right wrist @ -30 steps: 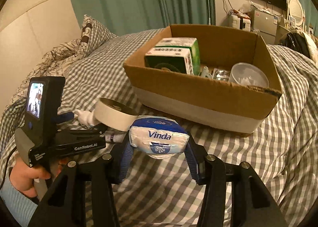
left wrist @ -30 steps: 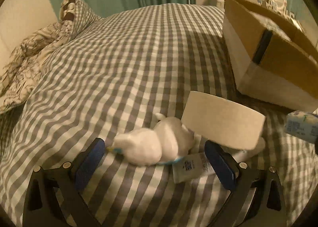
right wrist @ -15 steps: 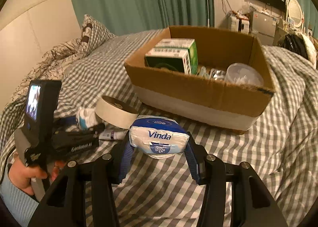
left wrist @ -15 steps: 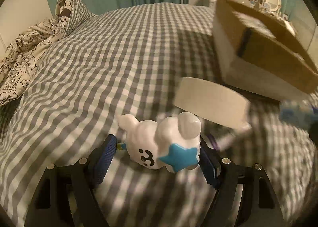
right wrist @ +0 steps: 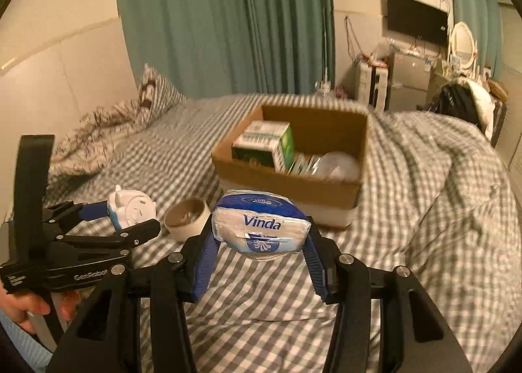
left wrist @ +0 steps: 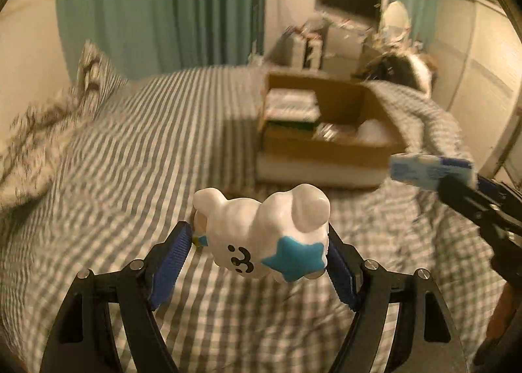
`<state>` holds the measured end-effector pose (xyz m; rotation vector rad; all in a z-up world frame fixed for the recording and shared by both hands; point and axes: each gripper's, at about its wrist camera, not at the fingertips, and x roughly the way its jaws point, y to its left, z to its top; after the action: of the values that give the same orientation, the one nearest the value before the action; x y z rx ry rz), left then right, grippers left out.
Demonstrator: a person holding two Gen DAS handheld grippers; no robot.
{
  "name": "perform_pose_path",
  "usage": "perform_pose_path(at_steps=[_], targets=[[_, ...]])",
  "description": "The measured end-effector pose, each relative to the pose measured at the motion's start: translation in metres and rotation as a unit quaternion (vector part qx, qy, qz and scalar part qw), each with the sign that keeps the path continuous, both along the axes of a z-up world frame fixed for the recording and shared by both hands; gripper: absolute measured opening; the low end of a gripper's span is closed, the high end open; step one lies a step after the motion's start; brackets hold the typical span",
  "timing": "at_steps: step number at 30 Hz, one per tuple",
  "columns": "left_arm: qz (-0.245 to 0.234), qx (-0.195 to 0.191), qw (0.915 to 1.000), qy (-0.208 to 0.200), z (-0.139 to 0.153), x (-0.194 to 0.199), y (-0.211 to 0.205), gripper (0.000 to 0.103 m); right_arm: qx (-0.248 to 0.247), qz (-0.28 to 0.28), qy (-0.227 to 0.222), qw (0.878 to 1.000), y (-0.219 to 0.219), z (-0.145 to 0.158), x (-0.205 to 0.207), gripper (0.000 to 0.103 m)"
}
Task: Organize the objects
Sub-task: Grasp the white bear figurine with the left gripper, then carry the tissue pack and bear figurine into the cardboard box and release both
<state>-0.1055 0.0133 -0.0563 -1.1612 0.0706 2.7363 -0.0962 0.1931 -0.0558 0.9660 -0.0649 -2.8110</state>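
Left wrist view: left claw point(left wrist: 257, 250) pinches hard, smooth toy point(left wrist: 261, 236) at its sides; right claw point(right wrist: 259, 249) squeezes soft, light tissue pack point(right wrist: 261, 226).

Dim warm light, motion-blurred fisheye

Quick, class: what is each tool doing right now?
Left tool: closed on the white bear toy.
Right tool: closed on the Vinda tissue pack.
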Motion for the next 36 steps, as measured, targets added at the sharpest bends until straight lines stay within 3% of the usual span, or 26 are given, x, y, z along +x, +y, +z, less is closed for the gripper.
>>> perform_pose_path(at_steps=[9,16,23,31,36], targets=[[-0.034,0.010,0.9964,0.077,0.083,-0.018,0.039,0.080,0.030,-0.012,0.061,0.998,0.034,0.073,-0.008,0.049],[-0.054,0.017,0.9932,0.101,0.111,-0.080,0.070,0.080,0.049,-0.012,0.079,0.996,0.057,0.110,-0.053,0.049],[-0.082,-0.006,0.9928,0.087,0.084,-0.138,0.104,0.080,0.031,-0.005,0.038,0.999,0.084,0.102,-0.134,0.049],[-0.104,-0.020,0.9940,0.028,0.016,-0.189,0.126,0.080,0.035,-0.002,-0.031,0.999,0.090,0.041,-0.214,0.049],[-0.105,-0.016,0.9943,0.005,-0.010,-0.207,0.131,0.080,0.037,0.001,-0.060,0.998,0.097,0.006,-0.238,0.049]])
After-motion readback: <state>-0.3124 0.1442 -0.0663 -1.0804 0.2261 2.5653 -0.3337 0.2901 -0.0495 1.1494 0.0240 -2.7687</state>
